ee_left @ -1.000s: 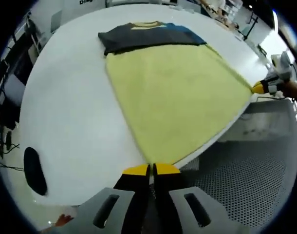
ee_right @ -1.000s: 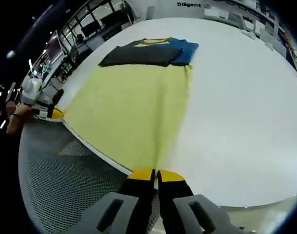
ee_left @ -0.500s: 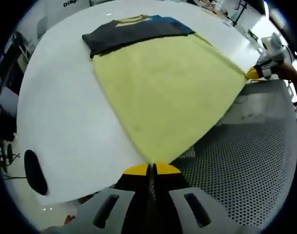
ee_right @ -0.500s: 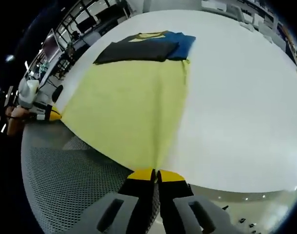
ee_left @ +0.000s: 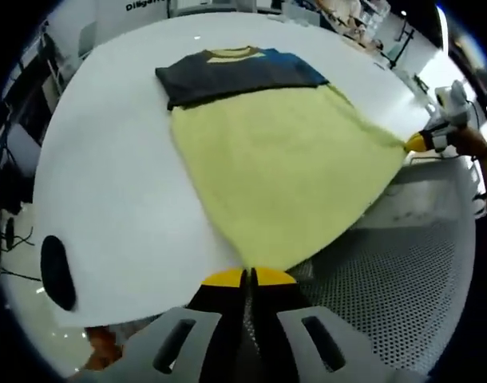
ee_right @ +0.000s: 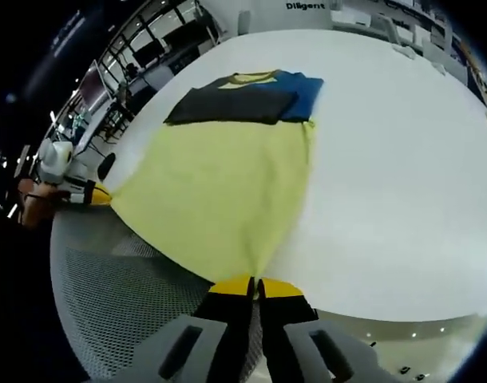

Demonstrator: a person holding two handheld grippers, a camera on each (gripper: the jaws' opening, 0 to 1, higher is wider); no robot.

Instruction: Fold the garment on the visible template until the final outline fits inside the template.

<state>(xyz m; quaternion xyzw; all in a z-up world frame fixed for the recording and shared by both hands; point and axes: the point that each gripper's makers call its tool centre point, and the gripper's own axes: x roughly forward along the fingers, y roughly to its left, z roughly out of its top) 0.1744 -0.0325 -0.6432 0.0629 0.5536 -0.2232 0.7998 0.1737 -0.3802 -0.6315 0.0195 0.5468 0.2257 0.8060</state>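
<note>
Garment hem corners pinched, apparently overhanging table edge.

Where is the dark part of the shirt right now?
In both views the dark part lies at the far end of the white table, beyond the yellow part.

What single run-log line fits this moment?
left claw: shut on garment hem | right claw: shut on garment hem | garment: stretched over table edge

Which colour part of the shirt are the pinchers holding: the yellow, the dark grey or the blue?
The yellow part. The left gripper and right gripper each pinch a corner of it; the dark grey part and blue part lie far off.
</note>
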